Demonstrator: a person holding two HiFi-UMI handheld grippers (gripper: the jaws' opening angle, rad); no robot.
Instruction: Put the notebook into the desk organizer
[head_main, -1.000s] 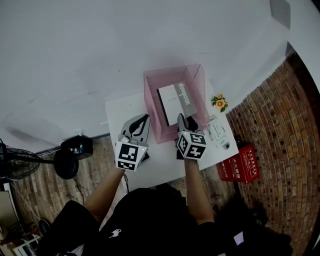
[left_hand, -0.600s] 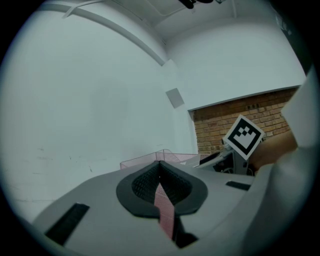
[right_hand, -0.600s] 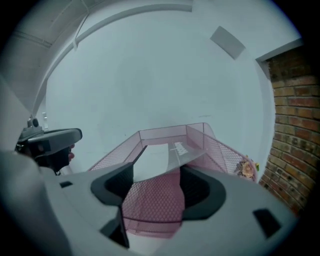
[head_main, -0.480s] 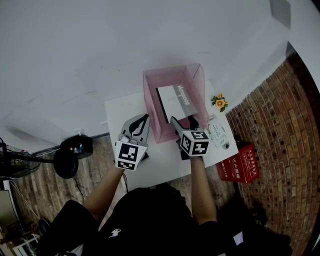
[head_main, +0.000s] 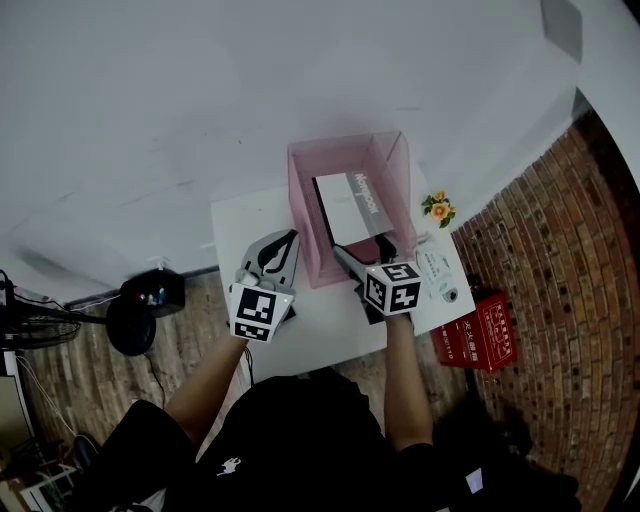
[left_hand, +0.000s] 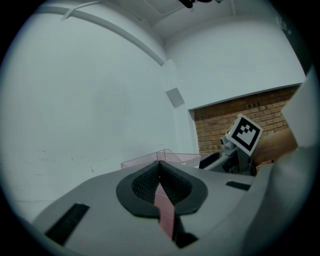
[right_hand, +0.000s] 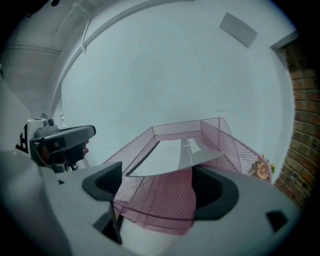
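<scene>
Notebook (head_main: 350, 203) lies flat inside the pink desk organizer (head_main: 298, 200). Right gripper (head_main: 358, 252) fingers have just been opening, now wide, astride the near wall w/o pressing (nothing held). Back it straight out, no snagging mesh. Left gripper (head_main: 288, 240) fingers pinch the organizer's wall, steadying it.

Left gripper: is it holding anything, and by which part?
The left gripper pinches the pink mesh desk organizer by its left side wall, close to the front corner.
</scene>
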